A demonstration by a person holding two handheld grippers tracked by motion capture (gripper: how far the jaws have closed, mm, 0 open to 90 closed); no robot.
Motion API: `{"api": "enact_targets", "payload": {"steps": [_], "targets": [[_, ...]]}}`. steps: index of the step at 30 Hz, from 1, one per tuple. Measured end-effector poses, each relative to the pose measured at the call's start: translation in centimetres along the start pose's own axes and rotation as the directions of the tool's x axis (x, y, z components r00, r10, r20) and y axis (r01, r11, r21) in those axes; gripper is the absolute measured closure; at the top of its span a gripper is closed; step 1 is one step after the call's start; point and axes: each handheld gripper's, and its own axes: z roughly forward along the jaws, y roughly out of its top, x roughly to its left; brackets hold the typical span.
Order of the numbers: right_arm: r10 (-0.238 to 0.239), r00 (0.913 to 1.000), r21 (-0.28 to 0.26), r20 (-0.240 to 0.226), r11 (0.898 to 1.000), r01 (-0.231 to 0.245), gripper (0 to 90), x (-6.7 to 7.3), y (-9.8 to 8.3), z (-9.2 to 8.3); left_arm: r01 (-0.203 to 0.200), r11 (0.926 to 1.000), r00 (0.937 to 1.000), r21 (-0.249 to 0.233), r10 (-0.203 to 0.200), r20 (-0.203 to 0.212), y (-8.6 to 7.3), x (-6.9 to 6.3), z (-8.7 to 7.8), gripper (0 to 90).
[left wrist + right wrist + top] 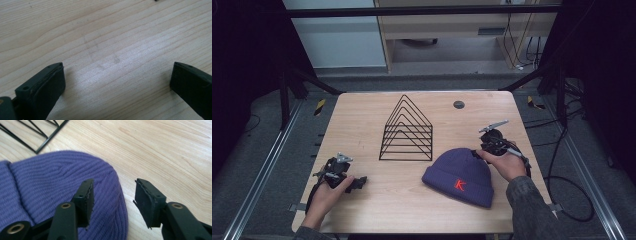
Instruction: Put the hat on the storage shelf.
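Nearest to the high camera, two forearms come up from the bottom edge onto the wooden table (377, 210), each hand wrapped around a black gripper. On the near left, the left gripper (358, 183) rests low on the bare wood, well apart from everything else. A purple beanie (459, 176) with a red letter K on its cuff lies near the right side, and the right gripper (475, 152) sits at its far right edge. Just beyond the beanie, toward the middle of the table, stands a black wire rack (407, 131) of nested triangles. A small dark round fitting (458, 104) is set into the far part of the tabletop.

From the left gripper view, the left gripper (116, 80) has its jaws spread wide with only pale wood grain between them, gripping nothing.

From the right gripper view, the right gripper (113, 200) is parted to a moderate gap; one jaw hangs over the ribbed knit of the beanie (57, 175), the other over bare wood, and nothing is clamped. A corner of the rack (37, 135) shows at the far left.
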Motion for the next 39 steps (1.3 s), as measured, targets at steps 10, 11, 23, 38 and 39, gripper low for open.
{"api": "enact_targets", "payload": {"steps": [10,11,23,38,39], "targets": [[0.012,0.9999,0.006,0.003,1.000,-0.012,55.0,-0.2,0.6,1.1,-0.005,1.0000,1.0000,0.000,0.005,0.006,0.1,-0.1,0.1,0.0],[0.019,0.9998,0.004,0.001,1.000,-0.019,54.5,-0.2,0.6,1.3,-0.005,1.0000,1.0000,-0.001,0.005,0.007,0.1,-0.1,0.1,0.0],[0.070,0.9975,0.030,-0.004,0.997,-0.070,48.8,-0.1,0.4,3.8,-0.009,1.0000,0.9999,-0.002,0.009,0.010,0.1,-0.1,0.1,0.0],[0.075,0.9957,0.051,-0.054,0.996,-0.072,72.7,0.1,-0.1,4.8,-0.014,0.9999,0.9998,-0.003,0.014,0.013,0.1,-0.2,0.1,0.0],[0.069,0.9958,0.046,-0.060,0.997,-0.066,75.4,0.1,-0.2,4.8,-0.013,0.9999,0.9998,-0.003,0.013,0.013,0.1,-0.2,0.1,0.0]]}}
